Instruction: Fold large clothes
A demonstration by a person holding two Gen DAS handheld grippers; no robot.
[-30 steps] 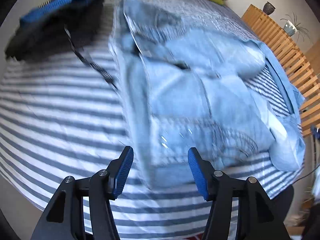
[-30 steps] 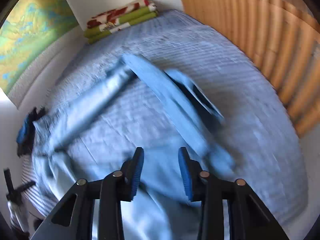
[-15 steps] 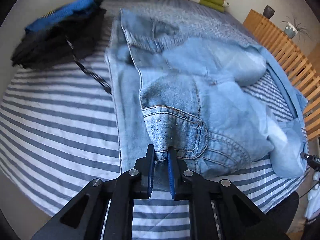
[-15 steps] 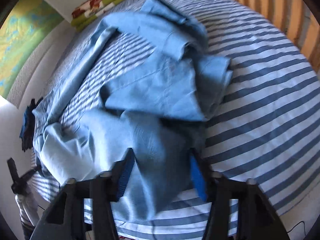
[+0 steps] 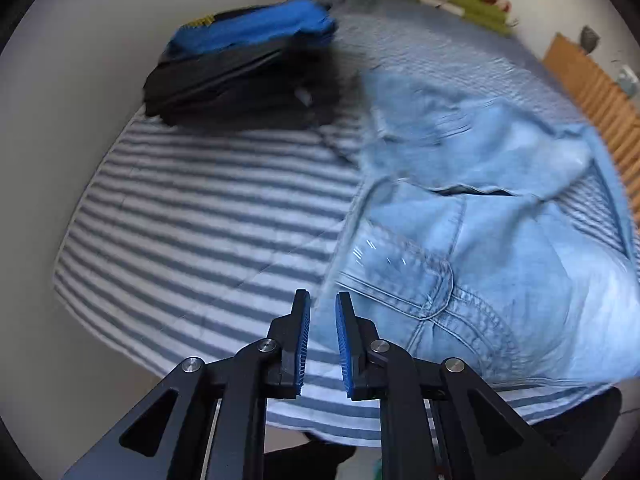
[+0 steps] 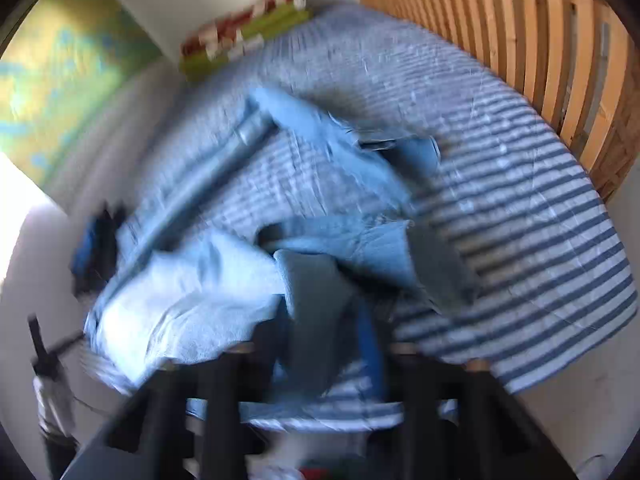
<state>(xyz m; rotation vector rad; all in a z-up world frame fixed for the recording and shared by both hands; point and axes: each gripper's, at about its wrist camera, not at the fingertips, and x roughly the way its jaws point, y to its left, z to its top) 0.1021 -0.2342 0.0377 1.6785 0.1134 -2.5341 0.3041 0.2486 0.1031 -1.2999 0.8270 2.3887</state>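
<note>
Light blue jeans (image 5: 480,240) lie crumpled on the striped bed (image 5: 180,220). In the left wrist view my left gripper (image 5: 322,320) pinches the waistband corner beside the back pocket. Its jaws are just easing open, a narrow gap apart, with denim still between the tips. The right wrist view is badly blurred. It shows the jeans (image 6: 192,300) heaped at the bed's near edge. A bunched leg fold (image 6: 316,312) rises between the jaws of my right gripper (image 6: 320,344). Those jaws are opening, and I cannot make out whether the pads press on the fold.
A folded pile of dark clothes (image 5: 248,80) with a blue item (image 5: 256,28) on top sits at the bed's far left. A slatted wooden frame (image 6: 540,60) runs along the right side. A folded green and red blanket (image 6: 240,36) lies at the far end.
My left gripper closed on the waistband corner, then rose and moved left with it. My right gripper came down over the leg fabric, and its jaws now stand narrower around a raised fold.
</note>
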